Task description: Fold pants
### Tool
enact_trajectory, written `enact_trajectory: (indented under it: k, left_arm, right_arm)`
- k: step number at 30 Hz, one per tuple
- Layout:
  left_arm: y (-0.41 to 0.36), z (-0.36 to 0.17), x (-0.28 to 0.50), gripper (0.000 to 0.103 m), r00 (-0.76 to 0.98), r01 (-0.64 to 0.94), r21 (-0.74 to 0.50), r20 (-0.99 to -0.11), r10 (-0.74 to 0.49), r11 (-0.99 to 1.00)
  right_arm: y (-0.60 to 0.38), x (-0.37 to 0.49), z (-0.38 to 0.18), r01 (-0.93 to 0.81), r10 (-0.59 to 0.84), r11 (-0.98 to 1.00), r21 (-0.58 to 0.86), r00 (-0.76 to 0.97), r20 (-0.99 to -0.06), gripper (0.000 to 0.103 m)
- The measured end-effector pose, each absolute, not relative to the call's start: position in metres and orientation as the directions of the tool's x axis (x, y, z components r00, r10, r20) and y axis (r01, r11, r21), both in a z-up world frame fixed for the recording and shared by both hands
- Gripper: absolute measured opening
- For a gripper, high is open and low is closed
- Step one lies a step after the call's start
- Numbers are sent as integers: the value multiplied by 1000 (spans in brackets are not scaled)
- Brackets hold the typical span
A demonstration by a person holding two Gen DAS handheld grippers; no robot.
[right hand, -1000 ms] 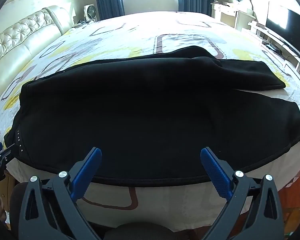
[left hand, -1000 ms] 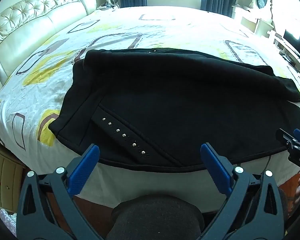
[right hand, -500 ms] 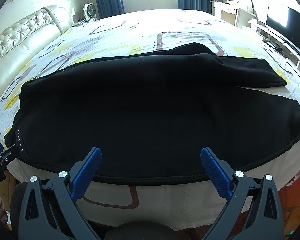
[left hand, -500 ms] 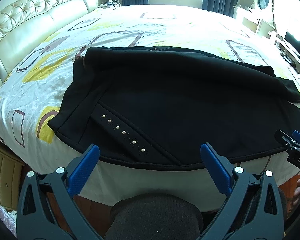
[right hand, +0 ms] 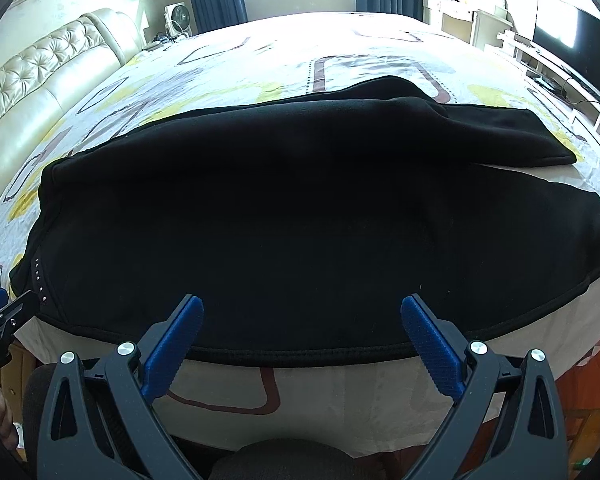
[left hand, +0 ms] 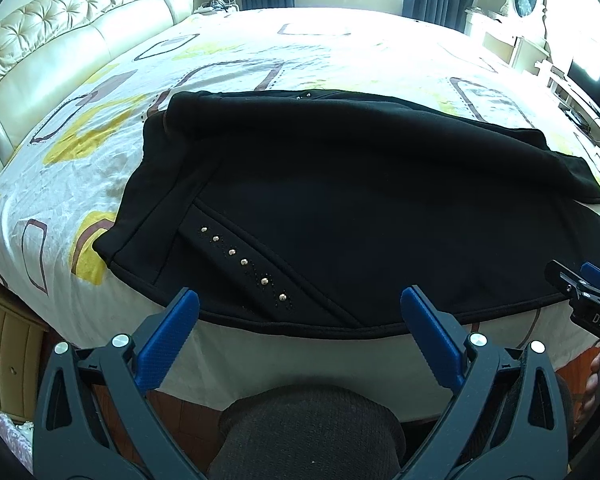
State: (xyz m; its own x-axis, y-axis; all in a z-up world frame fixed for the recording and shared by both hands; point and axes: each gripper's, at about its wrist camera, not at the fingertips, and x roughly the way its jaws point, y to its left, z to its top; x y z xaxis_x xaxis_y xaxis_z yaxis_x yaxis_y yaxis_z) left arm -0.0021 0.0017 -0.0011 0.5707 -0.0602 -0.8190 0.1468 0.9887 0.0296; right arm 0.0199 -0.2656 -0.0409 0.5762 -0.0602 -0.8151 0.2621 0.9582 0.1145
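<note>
pants (left hand: 360,208) edge nearer | both claws agape — bed (left hand: 80,184) beneath

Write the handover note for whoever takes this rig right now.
Left tool: open, holding nothing, short of the near edge of the pants by the studded pocket.
Right tool: open, holding nothing, at the same edge further toward the leg ends.
Pants lie sideways on the bed, waistband on the left, legs partly overlapped.
Done: spread out.
Left: grip the near edge and fold.
</note>
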Motion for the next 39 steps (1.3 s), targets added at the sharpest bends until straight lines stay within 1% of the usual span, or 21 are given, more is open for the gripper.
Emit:
enact_trajectory:
  k: [39]
  left_arm:
    - [-2, 1, -4, 101, 572, 156, 24, -817, -71, 987]
  right_arm:
    - [-268, 20, -44, 260, -46, 957, 125, 565, -824, 99]
